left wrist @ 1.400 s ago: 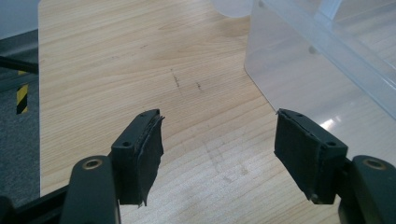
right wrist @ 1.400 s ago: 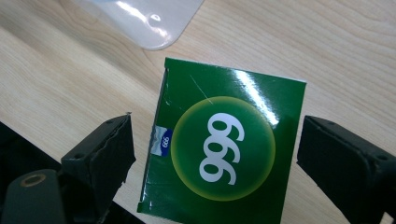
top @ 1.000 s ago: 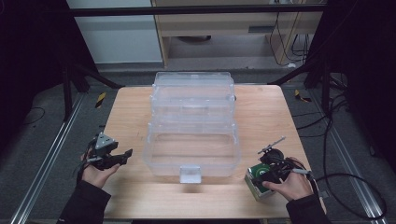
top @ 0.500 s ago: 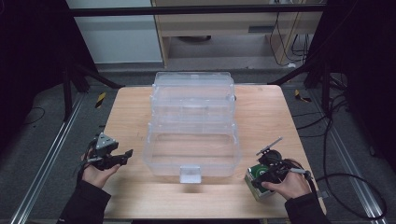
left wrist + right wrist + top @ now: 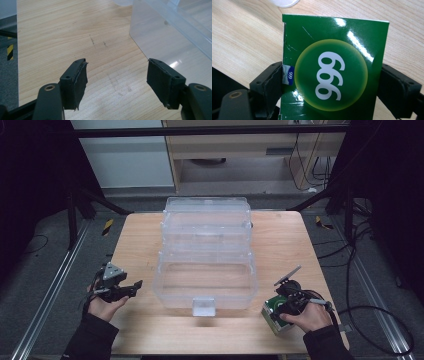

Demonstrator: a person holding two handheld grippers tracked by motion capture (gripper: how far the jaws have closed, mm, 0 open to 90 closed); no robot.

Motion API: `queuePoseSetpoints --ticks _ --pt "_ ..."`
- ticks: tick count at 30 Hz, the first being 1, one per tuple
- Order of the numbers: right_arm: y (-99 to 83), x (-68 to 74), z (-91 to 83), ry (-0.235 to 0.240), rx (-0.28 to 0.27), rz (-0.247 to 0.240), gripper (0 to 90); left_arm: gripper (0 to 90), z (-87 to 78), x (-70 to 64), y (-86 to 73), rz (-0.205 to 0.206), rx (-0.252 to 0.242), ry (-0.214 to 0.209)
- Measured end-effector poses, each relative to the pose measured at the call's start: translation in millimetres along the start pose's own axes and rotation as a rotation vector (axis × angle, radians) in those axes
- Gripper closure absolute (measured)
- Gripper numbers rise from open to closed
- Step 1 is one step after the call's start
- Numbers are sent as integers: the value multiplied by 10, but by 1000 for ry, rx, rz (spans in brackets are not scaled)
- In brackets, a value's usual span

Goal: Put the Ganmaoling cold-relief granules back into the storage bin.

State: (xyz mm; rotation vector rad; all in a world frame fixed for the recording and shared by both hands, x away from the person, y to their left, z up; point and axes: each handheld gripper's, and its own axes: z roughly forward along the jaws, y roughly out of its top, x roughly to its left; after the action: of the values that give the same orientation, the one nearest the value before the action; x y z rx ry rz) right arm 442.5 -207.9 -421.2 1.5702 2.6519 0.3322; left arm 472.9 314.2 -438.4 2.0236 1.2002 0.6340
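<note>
Near the front right corner of the tabletop (image 5: 135, 240), the right tool (image 5: 278, 309) is clenched on a green box (image 5: 332, 72) printed "999", its jaws pressed against the box's two side edges. The box sits low over the wood, just right of the clear tiered plastic bin (image 5: 206, 285), whose trays stand open and look bare. So the grasp seems done; carrying the box over the bin wall and letting go is what remains. The left tool (image 5: 117, 82) is released, jaws spread over bare wood beside the bin's left wall.
</note>
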Motion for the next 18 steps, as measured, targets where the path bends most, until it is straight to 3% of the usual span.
queuePoseSetpoints --ticks 7,18 --pt "23 10 -11 -6 28 -12 169 317 -1 5 -2 1 2 -1" --pt "-4 -35 -57 -7 15 -36 180 317 6 2 -4 3 6 -1"
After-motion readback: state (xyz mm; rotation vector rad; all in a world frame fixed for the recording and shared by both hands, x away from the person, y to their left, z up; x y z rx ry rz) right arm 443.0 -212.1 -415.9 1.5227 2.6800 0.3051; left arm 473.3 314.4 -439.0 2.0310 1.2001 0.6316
